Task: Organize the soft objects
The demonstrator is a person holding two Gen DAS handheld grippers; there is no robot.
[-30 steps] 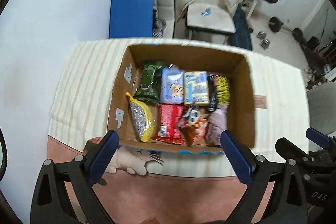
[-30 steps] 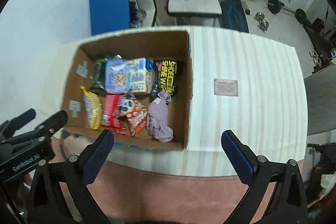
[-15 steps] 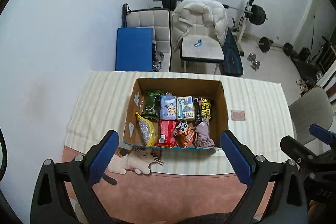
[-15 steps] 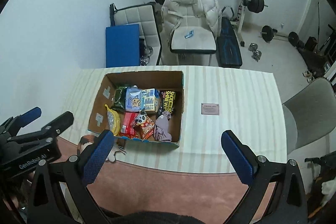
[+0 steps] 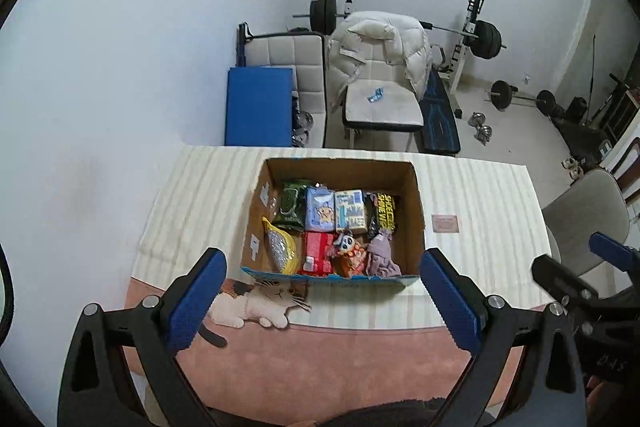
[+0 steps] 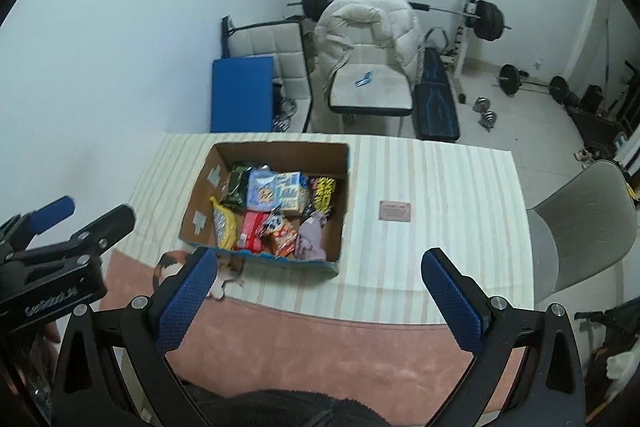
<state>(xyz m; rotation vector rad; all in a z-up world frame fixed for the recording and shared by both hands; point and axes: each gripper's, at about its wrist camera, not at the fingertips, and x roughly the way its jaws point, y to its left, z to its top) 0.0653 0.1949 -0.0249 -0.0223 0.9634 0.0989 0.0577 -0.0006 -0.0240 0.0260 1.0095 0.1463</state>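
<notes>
Table (image 5: pixel 480 187), covered by a cream striped cloth over a pink mat with a cat print (image 5: pixel 260 301) at the near edge; its left edge runs close along the white wall, its far edge borders chairs and weight equipment. A grey chair (image 6: pixel 584 223) stands at the right edge.

Cardboard box (image 5: pixel 416 203), open-topped, set on the left-centre of the cloth with its near wall just behind the cat print. A broad strip of bare cloth lies to its right, a narrower strip to its left toward the wall.

Box contents, packed side by side. Back row, left to right: green pack (image 5: pixel 293 205), light-blue pack (image 5: pixel 320 213), blue-and-cream pack (image 5: pixel 351 210), black-and-yellow pack (image 5: pixel 384 213). Front row: yellow-edged mesh sponge (image 5: pixel 280 251) leaning at the left wall, red pack (image 5: pixel 318 253), orange cartoon pouch (image 5: pixel 350 253), and a crumpled mauve cloth (image 5: pixel 382 259) in the near-right corner, touching the right wall.

Small pink card (image 6: pixel 395 211), flat on the cloth, right of the box and apart from it.

Left gripper (image 5: pixel 322 291): blue-padded fingers spread wide, holding nothing, hovering above the near table edge in front of the box.

Right gripper (image 6: pixel 316 291): fingers likewise spread wide and unloaded, high above the near edge, slightly right of the box.
</notes>
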